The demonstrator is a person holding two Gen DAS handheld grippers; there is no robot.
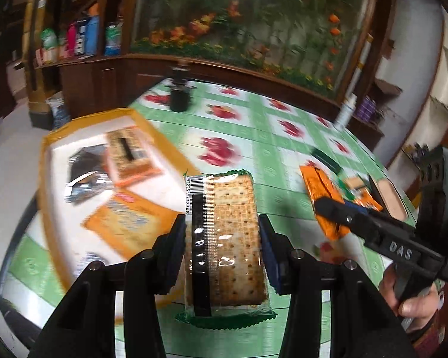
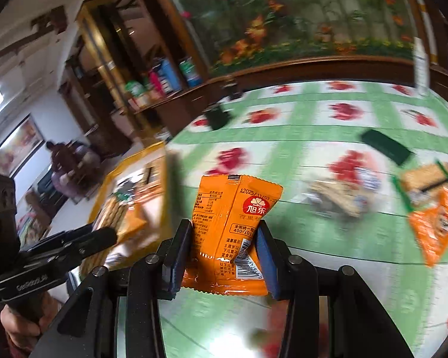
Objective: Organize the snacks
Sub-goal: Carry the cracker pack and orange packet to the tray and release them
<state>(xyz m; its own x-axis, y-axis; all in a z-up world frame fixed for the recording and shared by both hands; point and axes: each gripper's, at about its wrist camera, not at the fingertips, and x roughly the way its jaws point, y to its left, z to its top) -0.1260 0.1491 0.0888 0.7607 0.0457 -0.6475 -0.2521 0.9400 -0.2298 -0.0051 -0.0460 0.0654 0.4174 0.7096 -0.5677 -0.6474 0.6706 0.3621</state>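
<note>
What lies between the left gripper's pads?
A clear-wrapped cracker pack, clamped between the left gripper pads, shown in the left wrist view.

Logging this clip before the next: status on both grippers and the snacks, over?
Left gripper shut on cracker pack. Right gripper shut on orange packet. Yellow-rimmed tray part-filled; more snacks loose on table. Nothing blocking.

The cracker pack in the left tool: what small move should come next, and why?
Probably carry the cracker pack, clamped in the left tool, leftward over the yellow-rimmed box and release it: similar packs already lie inside.
</note>
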